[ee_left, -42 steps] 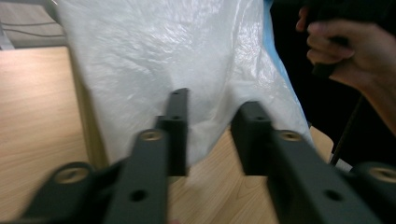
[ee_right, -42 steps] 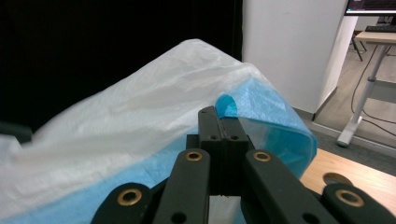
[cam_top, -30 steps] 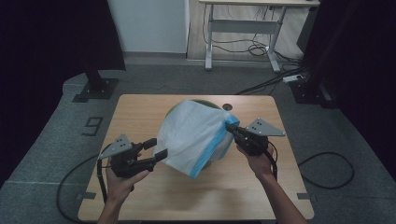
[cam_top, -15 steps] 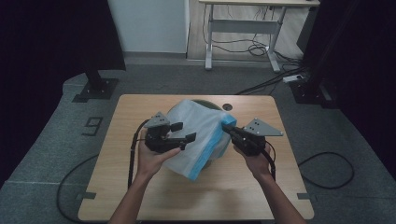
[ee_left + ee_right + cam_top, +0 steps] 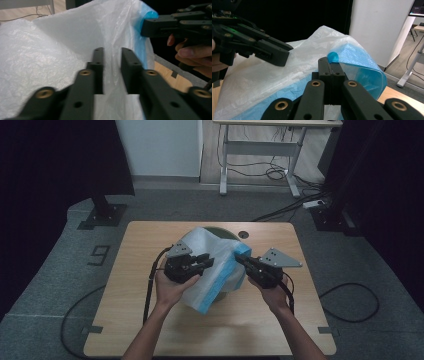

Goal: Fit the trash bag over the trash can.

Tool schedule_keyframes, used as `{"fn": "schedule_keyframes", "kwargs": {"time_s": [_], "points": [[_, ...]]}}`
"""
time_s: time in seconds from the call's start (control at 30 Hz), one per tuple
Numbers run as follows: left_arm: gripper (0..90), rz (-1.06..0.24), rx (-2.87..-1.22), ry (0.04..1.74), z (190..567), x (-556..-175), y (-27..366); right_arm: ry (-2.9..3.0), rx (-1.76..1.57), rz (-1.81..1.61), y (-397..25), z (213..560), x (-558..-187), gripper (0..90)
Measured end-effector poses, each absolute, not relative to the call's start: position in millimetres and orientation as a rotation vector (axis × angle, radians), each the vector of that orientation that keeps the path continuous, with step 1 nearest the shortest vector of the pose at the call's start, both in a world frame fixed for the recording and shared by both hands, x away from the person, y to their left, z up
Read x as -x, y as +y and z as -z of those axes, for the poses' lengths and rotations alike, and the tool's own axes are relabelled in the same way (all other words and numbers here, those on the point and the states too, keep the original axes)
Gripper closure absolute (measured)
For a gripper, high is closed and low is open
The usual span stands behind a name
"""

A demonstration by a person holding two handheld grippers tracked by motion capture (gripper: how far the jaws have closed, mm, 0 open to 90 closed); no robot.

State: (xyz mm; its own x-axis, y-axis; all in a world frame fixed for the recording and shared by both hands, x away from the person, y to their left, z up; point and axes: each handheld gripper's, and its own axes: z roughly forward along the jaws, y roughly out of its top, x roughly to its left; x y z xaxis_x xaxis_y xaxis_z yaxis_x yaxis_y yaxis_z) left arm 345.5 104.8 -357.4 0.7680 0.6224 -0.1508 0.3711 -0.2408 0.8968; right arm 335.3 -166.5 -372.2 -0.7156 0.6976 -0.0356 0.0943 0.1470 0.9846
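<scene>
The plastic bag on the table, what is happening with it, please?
A person works a white plastic bag with a blue edge, draped over a dark round container on the wooden table. The right gripper is shut on the blue edge. The left gripper is open, its jaws against the white film.

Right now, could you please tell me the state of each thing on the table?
Plastic bag: white with blue edge, draped over a dark round bin, held up.
Right tool: shut on the bag's blue edge.
Left tool: open, jaws apart against the white film.
Bin: upright, mostly covered.
</scene>
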Motion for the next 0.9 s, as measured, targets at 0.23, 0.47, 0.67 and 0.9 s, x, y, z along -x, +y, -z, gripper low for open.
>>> {"fn": "schedule_keyframes", "kwargs": {"time_s": [0.23,0.47,0.67,0.9], "points": [[89.7,-0.235,-1.855,0.747,359,-348,106,1.938,-0.746,-1.622,-168,372,-336,87.0],[89.8,-0.193,-1.781,0.746,357,-351,119,1.938,-0.739,-1.625,-176,379,-334,72.1],[89.8,-0.125,-1.736,0.756,357,-355,131,1.938,-0.739,-1.659,-185,384,-333,70.7],[89.8,-0.108,-1.736,0.739,359,-354,132,1.943,-0.727,-1.659,-178,382,-335,76.6]]}}
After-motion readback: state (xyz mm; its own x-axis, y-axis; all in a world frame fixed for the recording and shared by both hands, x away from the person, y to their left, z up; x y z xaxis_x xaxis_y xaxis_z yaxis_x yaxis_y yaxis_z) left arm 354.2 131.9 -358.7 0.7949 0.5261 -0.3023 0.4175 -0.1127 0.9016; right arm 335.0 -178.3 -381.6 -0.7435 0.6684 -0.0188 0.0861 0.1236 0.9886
